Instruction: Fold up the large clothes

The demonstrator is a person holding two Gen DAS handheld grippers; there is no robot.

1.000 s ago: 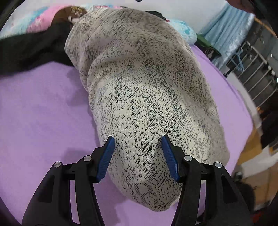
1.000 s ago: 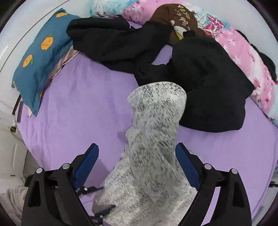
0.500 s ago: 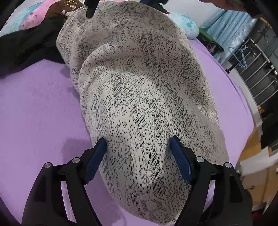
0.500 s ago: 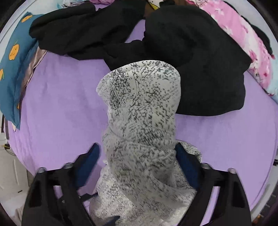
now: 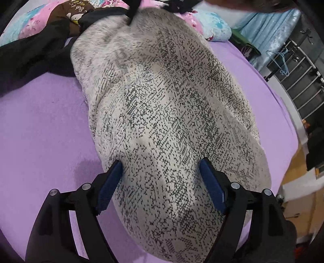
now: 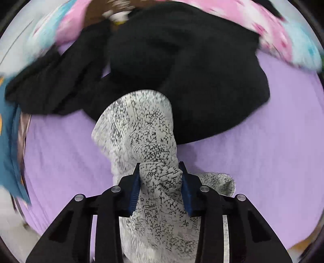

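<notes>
Jaws first: we see our right gripper (image 6: 160, 168) pinched on a bunched fold of the speckled sweater (image 6: 141, 129), its blue ribbed pads pressing the knit from both sides after just closing in. Our left gripper (image 5: 161, 168) stands wide, its jaws having just opened further; the sweater's lower end lies between the blue pads, which sit at the edges of the cloth without squeezing it.

We read the sweater (image 5: 172, 113) as a thick, fuzzy knit, cream flecked with black, lying as one long rounded mound on the purple sheet (image 5: 40, 131). In the right wrist view the part ahead of the pads twists into a rope-like knot, then widens into a flat, rounded flap that rests on the sheet (image 6: 263, 151) and touches the black clothes (image 6: 182, 70) beyond it.

Those black clothes are soft, matte and crumpled, spread in a broad heap across the far part of the bed. Past them lies pink and pale-blue floral bedding (image 5: 30, 26), with a brown printed cloth (image 5: 77, 10) on top. At the left edge of the right wrist view, blurred, we make out a teal pillow (image 6: 10, 145). Far right in the left wrist view hang a shiny blue curtain (image 5: 269, 30) and a blue hanger (image 5: 281, 60) on a metal rack.
</notes>
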